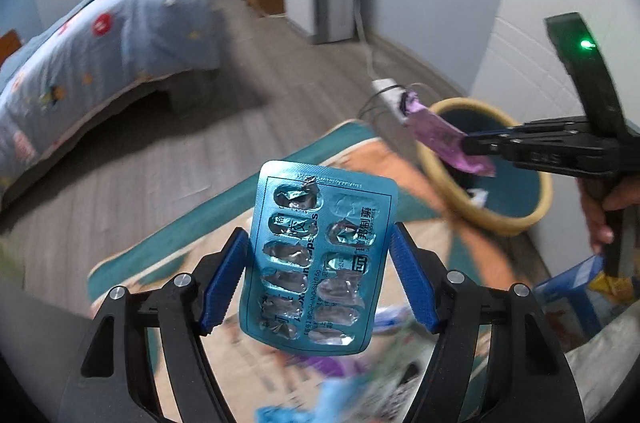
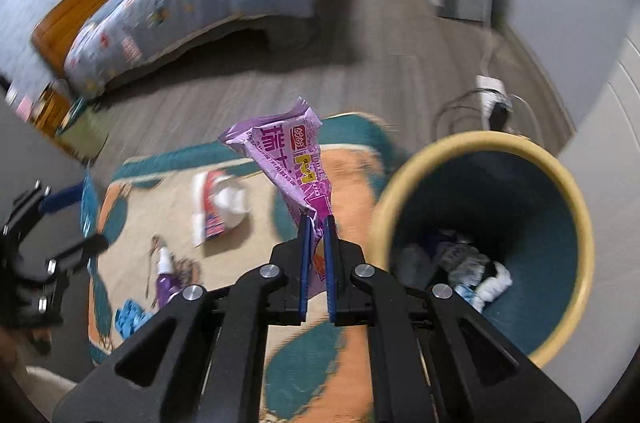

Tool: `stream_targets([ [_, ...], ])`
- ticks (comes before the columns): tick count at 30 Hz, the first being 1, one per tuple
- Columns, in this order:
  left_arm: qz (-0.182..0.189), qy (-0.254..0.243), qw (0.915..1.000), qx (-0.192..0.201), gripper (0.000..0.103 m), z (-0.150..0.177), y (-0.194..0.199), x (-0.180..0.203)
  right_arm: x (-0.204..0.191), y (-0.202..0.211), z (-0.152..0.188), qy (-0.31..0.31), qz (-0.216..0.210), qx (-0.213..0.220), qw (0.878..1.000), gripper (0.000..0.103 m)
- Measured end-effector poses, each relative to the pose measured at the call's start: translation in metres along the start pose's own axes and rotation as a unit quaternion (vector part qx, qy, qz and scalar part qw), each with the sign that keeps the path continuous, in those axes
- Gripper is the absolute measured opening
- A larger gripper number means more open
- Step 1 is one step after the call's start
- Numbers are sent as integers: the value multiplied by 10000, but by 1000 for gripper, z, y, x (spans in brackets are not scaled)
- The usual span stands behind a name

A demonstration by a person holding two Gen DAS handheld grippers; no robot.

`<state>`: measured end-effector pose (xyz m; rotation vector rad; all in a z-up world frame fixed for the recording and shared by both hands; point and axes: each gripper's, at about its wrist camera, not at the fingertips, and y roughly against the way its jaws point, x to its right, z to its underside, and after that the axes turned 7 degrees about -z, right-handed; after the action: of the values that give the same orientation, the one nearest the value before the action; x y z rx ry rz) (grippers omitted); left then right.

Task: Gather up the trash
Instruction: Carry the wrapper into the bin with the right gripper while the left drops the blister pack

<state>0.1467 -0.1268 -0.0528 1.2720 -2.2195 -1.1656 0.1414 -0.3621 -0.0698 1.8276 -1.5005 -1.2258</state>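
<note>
Gripping teal blister pack: left hand-held gripper | purple Chinese-lettered wrapper: right hand-held gripper clenched

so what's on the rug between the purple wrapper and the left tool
In the right wrist view, a crumpled white and red packet lies on the rug between the purple wrapper and the left tool.

Dim indoor light; motion blur throughout; strong fisheye bending, black corners.

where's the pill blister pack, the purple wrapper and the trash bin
blister pack (image 1: 320,255), left wrist view, middle of its foil face
purple wrapper (image 2: 288,159), right wrist view, printed upper part
trash bin (image 2: 460,147), right wrist view, far yellow rim
</note>
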Motion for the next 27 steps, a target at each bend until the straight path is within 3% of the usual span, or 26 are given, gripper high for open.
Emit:
stream_targets([
  [6,398,-300,9987,102,73,-25,-10,57,64,17,1,-759,440,242,9959,6],
  [15,814,-709,9941,-60,73,-37,-39,131,151,27,23,-1895,937,305,9769,6],
  [22,1071,-653,9910,-458,73,-31,-81,170,175,17,39,-2346,957,168,9672,6],
  [27,969,-940,9900,-404,73,-39,-94,189,177,16,38,-2354,928,186,9673,8],
])
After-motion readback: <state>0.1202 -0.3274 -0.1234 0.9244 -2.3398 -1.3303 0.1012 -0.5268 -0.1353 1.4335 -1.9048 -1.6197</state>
